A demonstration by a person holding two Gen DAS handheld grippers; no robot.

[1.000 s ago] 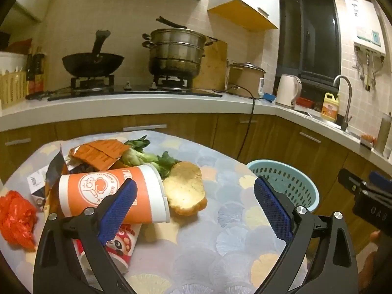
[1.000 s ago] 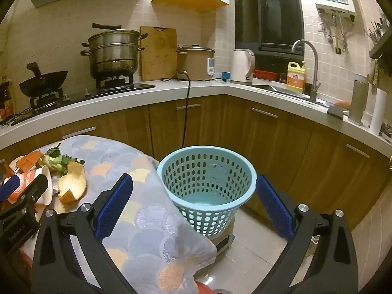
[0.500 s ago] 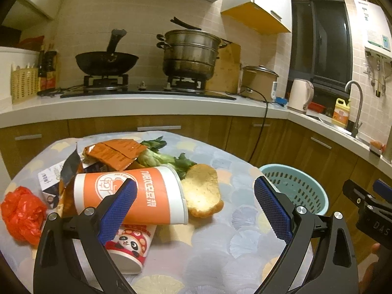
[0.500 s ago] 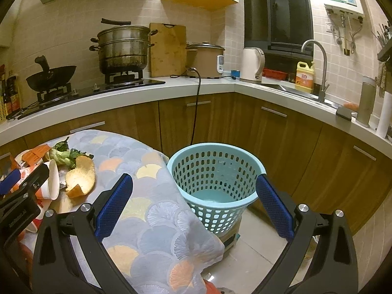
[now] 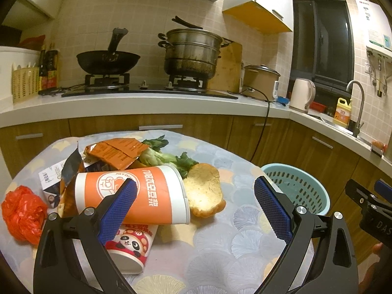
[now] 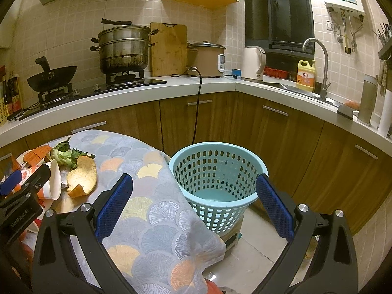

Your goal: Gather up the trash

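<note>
On the cloth-covered worktop (image 5: 215, 245) the trash lies in a heap, running left to right in the left wrist view: a crumpled red bag (image 5: 23, 210) at 9 o'clock, torn orange wrappers (image 5: 115, 150), an orange cup (image 5: 137, 194) on its side resting over a panda cup (image 5: 129, 247), wilted greens (image 5: 166, 158) at 12 o'clock of the orange cup, and a bread crust (image 5: 204, 192) touching its rim at 3 o'clock. The blue basket (image 6: 215, 171) stands off the worktop's edge at 3 o'clock, with nothing visible inside, so collecting has likely not begun.

A good first grab is probably the orange cup: straddle its round body squarely, close gently so the thin wall does not cave in, and lift clear before swinging over, lest the crust or panda cup get dragged along.

The left tongs (image 5: 193, 201) are spread wide and hold nothing; the left pad overlaps the orange cup in view, though contact cannot be told. The right tongs (image 6: 193, 201) are likewise spread wide and empty, framing the basket from above.
</note>
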